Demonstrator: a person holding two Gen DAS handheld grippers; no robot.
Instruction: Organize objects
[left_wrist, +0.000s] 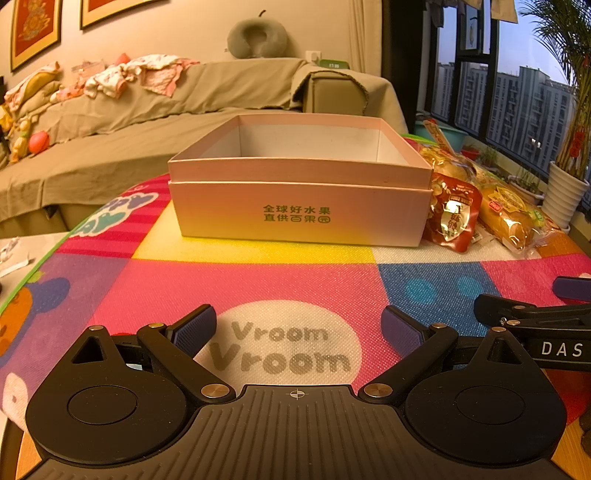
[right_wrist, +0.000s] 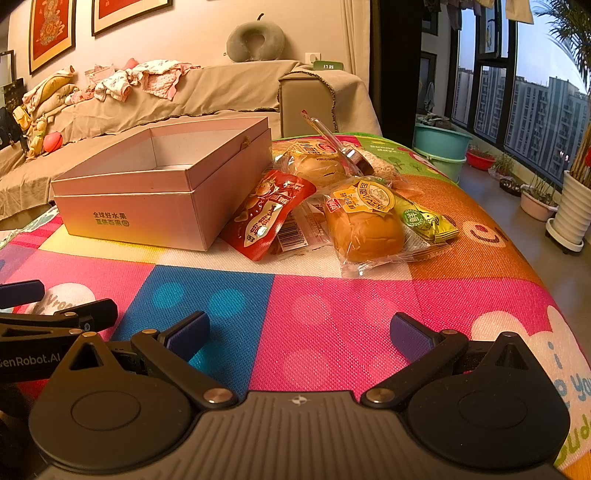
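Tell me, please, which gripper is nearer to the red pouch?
Right. The right gripper faces the snack pile, with the red pouch just ahead and slightly left. The left gripper faces the box, further left.

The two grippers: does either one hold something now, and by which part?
Nothing is held. The left gripper and the right gripper both have open jaws above the colourful patterned play mat.

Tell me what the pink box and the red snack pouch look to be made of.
Open pink rectangular box: apparently matte paperboard, judging by its thin straight walls, crisp folded edges and dull white inside. Glossy red snack pouch: probably plastic or foil film, since it wrinkles and throws bright glints. Neither can be confirmed by sight alone.
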